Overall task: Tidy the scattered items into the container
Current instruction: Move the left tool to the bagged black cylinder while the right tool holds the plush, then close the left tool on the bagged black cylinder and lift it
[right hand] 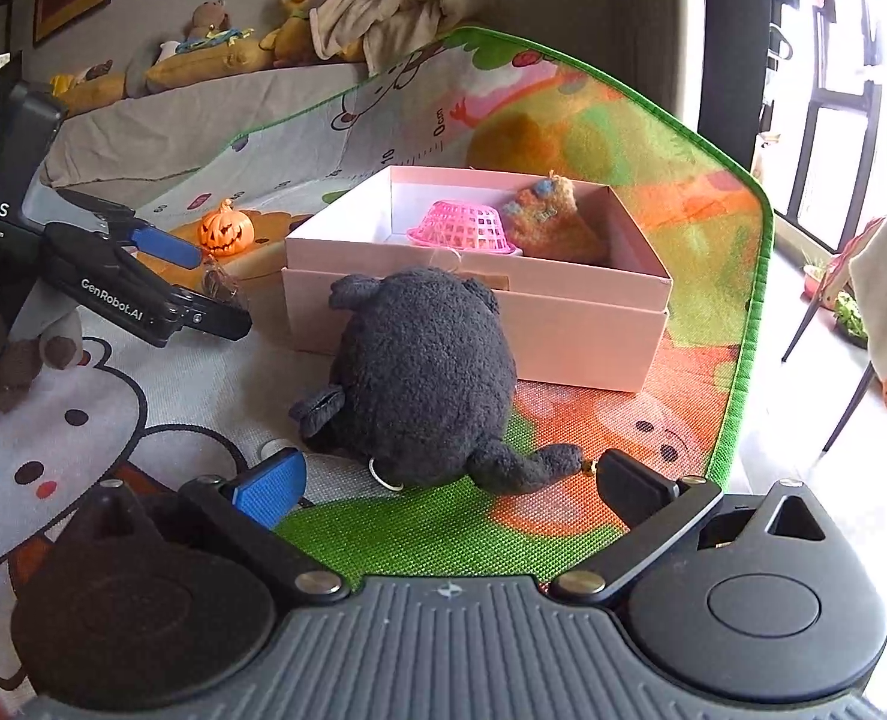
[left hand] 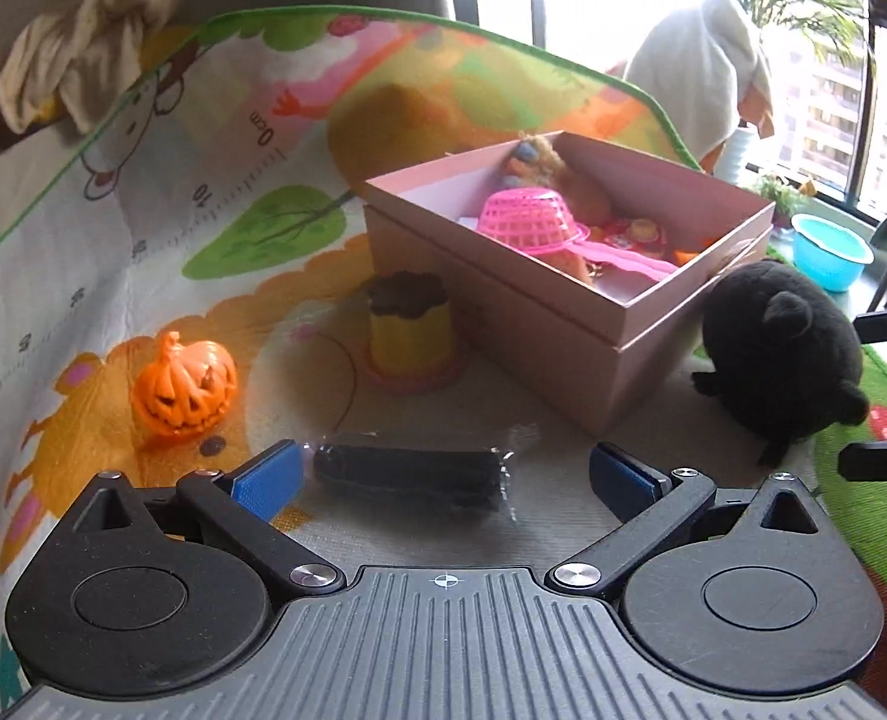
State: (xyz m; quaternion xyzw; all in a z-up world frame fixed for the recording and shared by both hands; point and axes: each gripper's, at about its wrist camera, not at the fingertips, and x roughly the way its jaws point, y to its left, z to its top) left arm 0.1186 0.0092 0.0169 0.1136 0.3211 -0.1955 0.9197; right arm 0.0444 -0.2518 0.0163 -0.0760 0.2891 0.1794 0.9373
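Partly tidied: pink plastic basket (right hand: 464, 228) already inside pale pink cardboard box (right hand: 593, 324). Still out: black fuzzy plush toy (right hand: 425, 378) at box's six o'clock, orange plastic pumpkin (left hand: 182, 387), black wrapped packet (left hand: 410, 474). Left gripper (left hand: 443, 474) and right gripper (right hand: 449, 480) both spread wide, empty.

L tool (left hand: 443, 471) pointed fwd & down, jaws spread wide, blue pads (left hand: 269, 477) clear of contact, nothing gripped. R tool (right hand: 446, 477) also tilted down, jaws at full spread, nothing pinched betw. them. L tool showed at R cam's left edge, jaws apart.
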